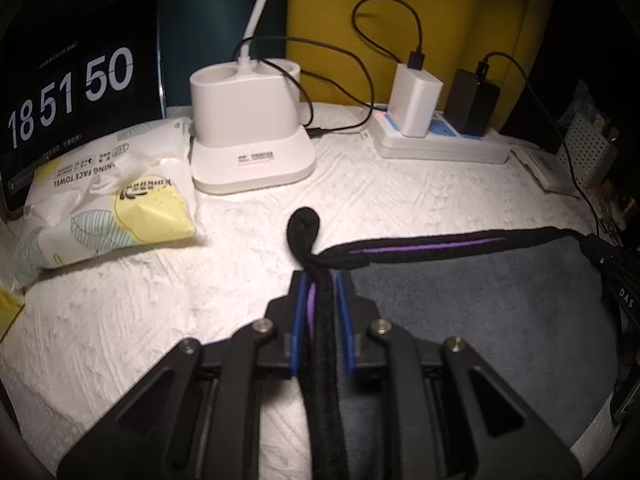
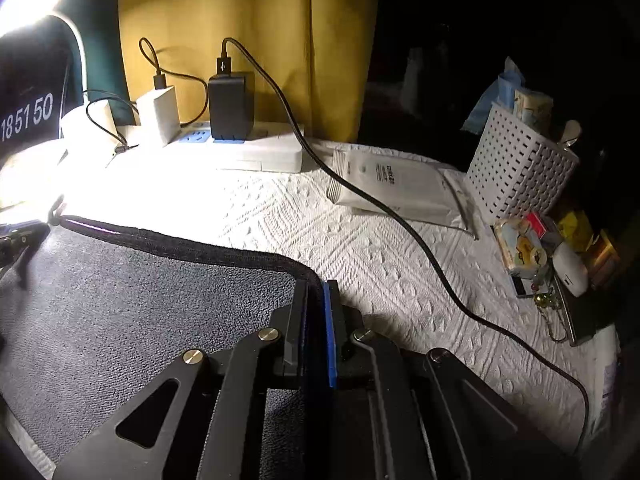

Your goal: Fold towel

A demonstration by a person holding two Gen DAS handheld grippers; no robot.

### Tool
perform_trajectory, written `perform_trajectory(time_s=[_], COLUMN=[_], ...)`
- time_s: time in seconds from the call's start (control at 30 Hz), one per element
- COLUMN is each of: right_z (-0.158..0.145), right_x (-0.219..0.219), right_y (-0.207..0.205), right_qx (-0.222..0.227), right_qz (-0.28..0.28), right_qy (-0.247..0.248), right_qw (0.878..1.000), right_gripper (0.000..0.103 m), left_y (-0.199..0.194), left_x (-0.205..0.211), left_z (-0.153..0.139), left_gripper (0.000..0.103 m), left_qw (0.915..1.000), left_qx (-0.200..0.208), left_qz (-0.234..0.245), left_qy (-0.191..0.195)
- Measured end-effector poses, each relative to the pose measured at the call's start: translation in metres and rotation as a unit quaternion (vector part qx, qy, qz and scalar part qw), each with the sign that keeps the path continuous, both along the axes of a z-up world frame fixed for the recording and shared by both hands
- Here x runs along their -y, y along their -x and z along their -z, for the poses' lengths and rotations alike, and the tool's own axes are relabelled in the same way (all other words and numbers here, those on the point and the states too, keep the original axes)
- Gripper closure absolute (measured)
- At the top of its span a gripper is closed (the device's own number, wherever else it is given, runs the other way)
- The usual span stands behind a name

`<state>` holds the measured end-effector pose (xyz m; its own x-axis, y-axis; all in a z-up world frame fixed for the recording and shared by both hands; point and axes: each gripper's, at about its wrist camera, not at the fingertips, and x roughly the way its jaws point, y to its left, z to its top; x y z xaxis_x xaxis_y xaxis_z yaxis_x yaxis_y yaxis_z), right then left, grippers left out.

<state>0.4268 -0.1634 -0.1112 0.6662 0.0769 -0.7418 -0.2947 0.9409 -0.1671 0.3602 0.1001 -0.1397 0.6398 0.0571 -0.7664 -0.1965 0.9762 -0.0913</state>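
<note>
My left gripper has its jaws closed on the towel's bunched left corner; my right gripper pinches the right corner, the towel spread on the counter. Carrying the edge far could snag the black cable or slip the thick hem.

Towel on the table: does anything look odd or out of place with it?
Yes. In the left gripper the gray towel has its black hem bunched into a loop beyond the jaws. The right gripper holds the other corner flat.
</note>
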Motion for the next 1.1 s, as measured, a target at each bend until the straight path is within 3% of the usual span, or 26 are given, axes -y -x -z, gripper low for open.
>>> perform_trajectory(time_s=[0.1,0.13,0.17,0.23,0.57,1.1], right_z=[0.001,0.001,0.000,0.000,-0.004,-0.024], right_x=[-0.001,-0.001,-0.001,0.000,0.000,0.002], right_y=[0.001,0.001,0.001,0.002,0.011,0.045], right_qx=[0.000,0.000,0.000,0.001,-0.002,0.008], right_qz=[-0.001,0.000,0.001,0.002,0.006,0.007], right_qy=[0.005,0.006,0.005,0.003,-0.004,-0.020], right_qw=[1.000,1.000,1.000,1.000,1.000,1.000], right_gripper=[0.089,0.086,0.080,0.074,0.067,0.066], left_y=[0.001,0.002,0.003,0.007,0.022,0.061], left_x=[-0.004,-0.005,-0.007,-0.008,-0.004,0.012], left_z=[-0.001,-0.002,-0.003,-0.007,-0.024,-0.044], left_gripper=[0.077,0.068,0.051,0.038,0.037,0.036], left_qw=[1.0000,0.9999,0.9999,0.9997,0.9995,0.9988], left_qx=[0.002,0.004,0.007,0.016,0.029,0.047], left_qz=[-0.005,-0.007,-0.008,-0.007,-0.005,0.015], left_qy=[0.007,0.009,0.012,0.017,0.008,0.008])
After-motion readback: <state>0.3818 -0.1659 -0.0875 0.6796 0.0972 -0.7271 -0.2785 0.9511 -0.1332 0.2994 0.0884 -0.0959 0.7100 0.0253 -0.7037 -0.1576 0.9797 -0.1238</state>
